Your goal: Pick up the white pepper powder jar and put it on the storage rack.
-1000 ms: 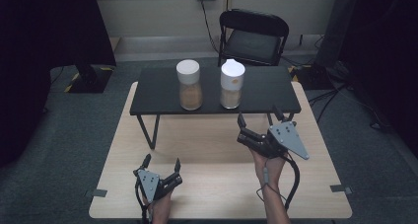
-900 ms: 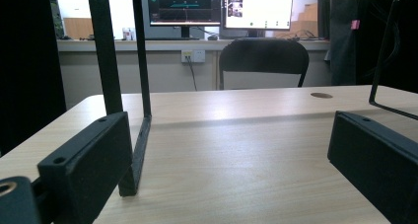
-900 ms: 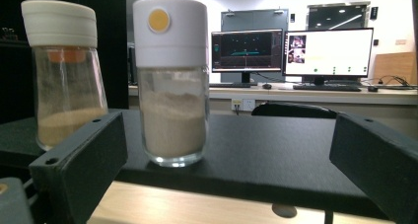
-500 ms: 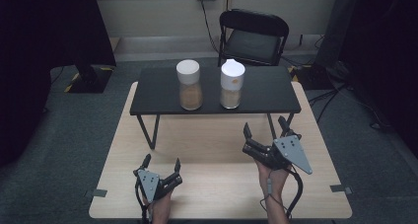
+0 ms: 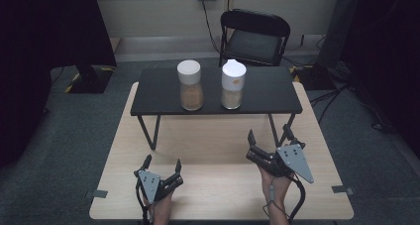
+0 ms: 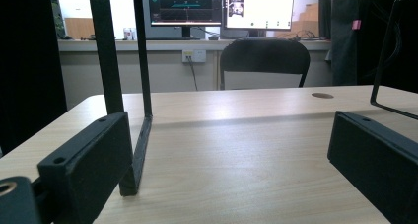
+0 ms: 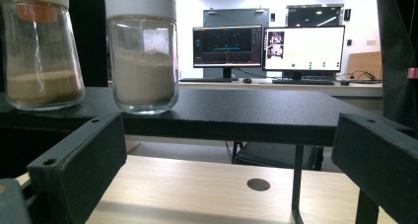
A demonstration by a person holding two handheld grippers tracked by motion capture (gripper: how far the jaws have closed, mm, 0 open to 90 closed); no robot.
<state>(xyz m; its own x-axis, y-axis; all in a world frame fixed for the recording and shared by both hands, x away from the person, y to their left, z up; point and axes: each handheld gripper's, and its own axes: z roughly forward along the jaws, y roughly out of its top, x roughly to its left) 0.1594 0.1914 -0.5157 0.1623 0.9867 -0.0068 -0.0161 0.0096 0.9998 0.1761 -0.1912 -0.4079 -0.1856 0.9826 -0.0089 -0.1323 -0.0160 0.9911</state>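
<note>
Both hand-held grippers agape; jars apparently untouched.

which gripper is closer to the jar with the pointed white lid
Right. The right gripper sits just in front of the shelf, slightly right of the pointed-lid jar. The left gripper rests farther back, toward the table's near-left.

Two glass jars stand on one black shelf, with two grippers and one chair.
</note>
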